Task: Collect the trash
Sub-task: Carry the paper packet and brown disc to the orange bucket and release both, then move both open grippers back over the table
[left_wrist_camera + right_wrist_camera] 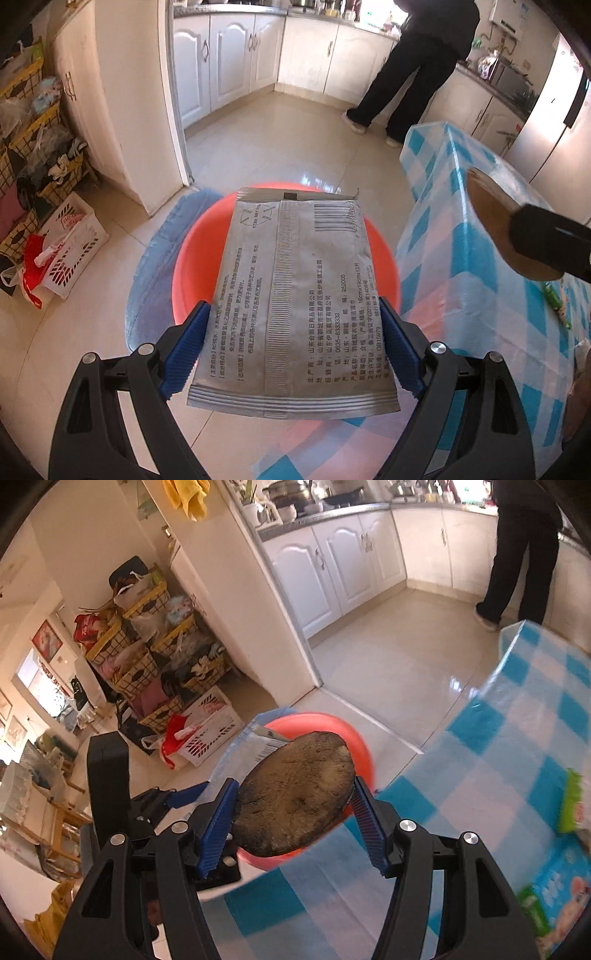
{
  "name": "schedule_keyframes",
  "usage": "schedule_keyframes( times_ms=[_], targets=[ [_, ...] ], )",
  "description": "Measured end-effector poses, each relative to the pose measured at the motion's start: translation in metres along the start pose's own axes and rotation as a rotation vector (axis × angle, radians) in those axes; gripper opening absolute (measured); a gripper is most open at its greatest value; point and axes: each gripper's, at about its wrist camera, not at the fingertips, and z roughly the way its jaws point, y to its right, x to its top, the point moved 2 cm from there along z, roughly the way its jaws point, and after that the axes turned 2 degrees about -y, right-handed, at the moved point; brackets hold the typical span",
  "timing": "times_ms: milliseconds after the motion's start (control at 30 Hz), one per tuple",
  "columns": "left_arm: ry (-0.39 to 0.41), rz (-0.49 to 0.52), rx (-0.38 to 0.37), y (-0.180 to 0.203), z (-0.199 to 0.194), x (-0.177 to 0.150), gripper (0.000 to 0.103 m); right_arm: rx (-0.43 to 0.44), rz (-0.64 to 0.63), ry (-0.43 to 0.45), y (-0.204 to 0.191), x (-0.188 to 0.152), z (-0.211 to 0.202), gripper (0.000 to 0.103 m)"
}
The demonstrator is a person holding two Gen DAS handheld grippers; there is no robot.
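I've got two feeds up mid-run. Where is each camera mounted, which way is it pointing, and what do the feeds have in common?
Left wrist: on the left gripper, angled down past its blue fingers at the silver packet they hold over the red bin; right gripper's tip intrudes at right.
Right wrist: on the right gripper, angled down at the brown disc it grips; the left gripper shows at lower left.
Shared: bin, packet, disc, checked tablecloth, white cabinets, standing person.

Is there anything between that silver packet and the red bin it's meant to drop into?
Nothing visible blocks it. The silver packet, held in the left gripper, hangs directly above the open red bin, with no lid or object between. The right gripper holds a brown disc off to the side.
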Motion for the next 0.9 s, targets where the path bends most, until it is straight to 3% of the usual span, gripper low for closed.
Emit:
schedule_keyframes(
  times_ms=[167, 333, 367, 600, 900],
  targets=[
    [-0.029, -0.013, 0.039, -0.007, 0.012, -0.004, 0.092, 0.058, 0.064, -0.010, 0.002, 0.006, 0.017, 0.066],
    [-0.029, -0.020, 0.059, -0.013, 0.009, -0.004, 0.092, 0.066, 0.095, 0.032, 0.009, 0.004, -0.001, 0.071],
    [-0.030, -0.023, 0.059, -0.014, 0.008, -0.004, 0.092, 0.063, 0.103, 0.042, 0.012, 0.003, -0.005, 0.076],
    [0.020, -0.039, 0.048, -0.014, -0.014, -0.001, 0.092, -0.046, 0.122, 0.118, 0.024, -0.023, -0.045, 0.089],
    [0.071, -0.007, 0.008, 0.007, -0.043, -0.002, 0.092, -0.188, 0.137, 0.197, 0.034, -0.068, -0.094, 0.089]
  ],
)
